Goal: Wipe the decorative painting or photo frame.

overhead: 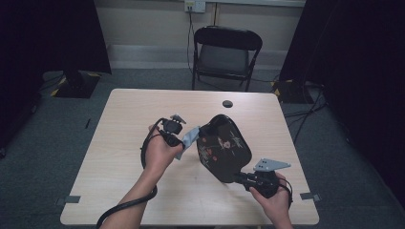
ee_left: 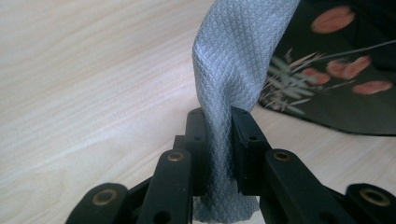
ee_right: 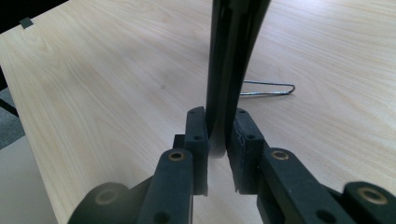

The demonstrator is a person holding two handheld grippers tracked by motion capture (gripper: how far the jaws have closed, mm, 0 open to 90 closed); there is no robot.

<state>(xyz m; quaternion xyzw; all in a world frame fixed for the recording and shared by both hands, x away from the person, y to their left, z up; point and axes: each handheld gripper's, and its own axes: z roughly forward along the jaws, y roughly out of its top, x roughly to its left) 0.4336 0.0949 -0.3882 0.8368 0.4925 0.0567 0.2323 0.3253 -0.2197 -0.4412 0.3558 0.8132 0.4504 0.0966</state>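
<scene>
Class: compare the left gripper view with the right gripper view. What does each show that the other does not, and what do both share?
Left gripper view alone: a grey cloth pinched between its jaws, and the tray's floral face with red flowers and leaves. Right gripper view alone: the tray's thin black edge clamped between the jaws, a bent wire lying on the table, and floor past the table edge. Both share: black jaws shut on something, the black tray, and the pale wooden table.
</scene>
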